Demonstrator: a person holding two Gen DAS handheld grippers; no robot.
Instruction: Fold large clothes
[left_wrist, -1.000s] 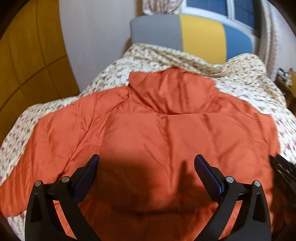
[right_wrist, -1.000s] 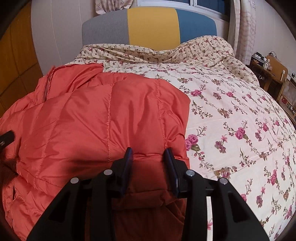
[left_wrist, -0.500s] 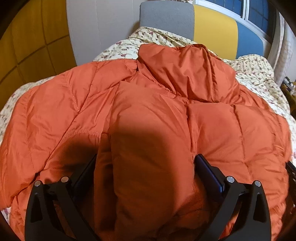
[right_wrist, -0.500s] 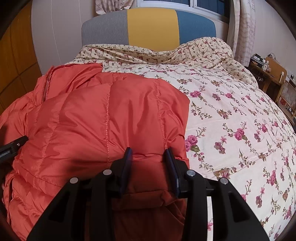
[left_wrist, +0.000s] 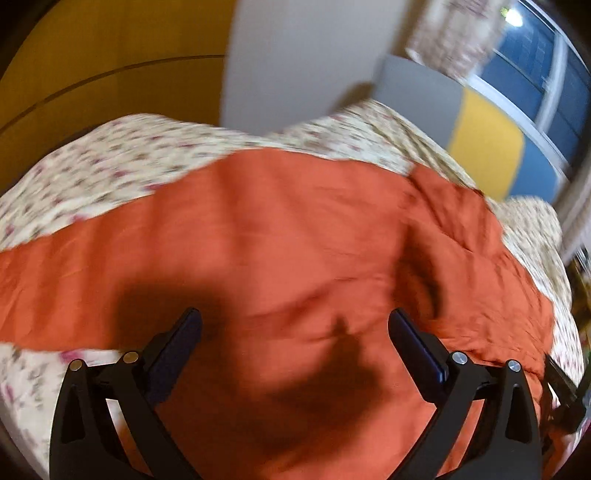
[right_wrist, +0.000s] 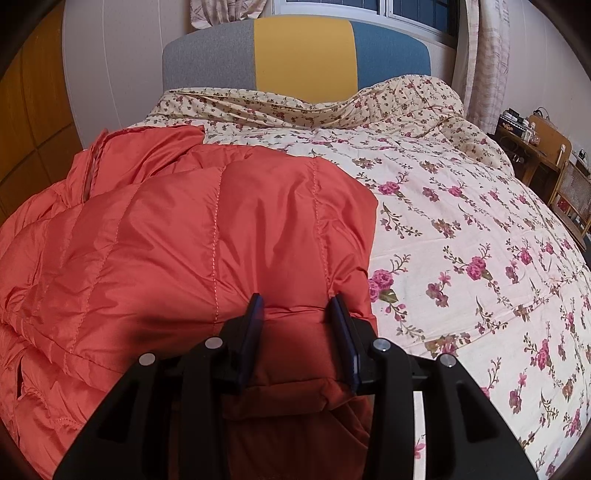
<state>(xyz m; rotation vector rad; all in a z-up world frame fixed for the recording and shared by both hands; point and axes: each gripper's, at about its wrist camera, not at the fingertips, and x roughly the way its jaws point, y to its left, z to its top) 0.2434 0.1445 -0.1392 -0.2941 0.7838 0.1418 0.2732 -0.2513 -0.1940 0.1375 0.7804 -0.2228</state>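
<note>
An orange puffer jacket (right_wrist: 192, 243) lies on the floral bedspread (right_wrist: 461, 229); its right side is folded over the body. My right gripper (right_wrist: 295, 310) is shut on the jacket's folded hem edge, with puffy fabric pinched between the pads. In the blurred left wrist view the jacket (left_wrist: 295, 240) spreads wide, one sleeve stretching left. My left gripper (left_wrist: 295, 328) is open and empty above the jacket's lower left part. The right gripper's tip (left_wrist: 565, 380) shows at the far right edge.
A grey, yellow and blue headboard (right_wrist: 299, 55) stands at the bed's far end below a window. A yellow panelled wall (left_wrist: 92, 74) runs along the left. A wooden desk and chair (right_wrist: 546, 147) with clutter stand to the right of the bed.
My left gripper has swung left and pulled back from the jacket's body, open throughout; its view is now motion-blurred. My right gripper has stayed shut on the hem.
</note>
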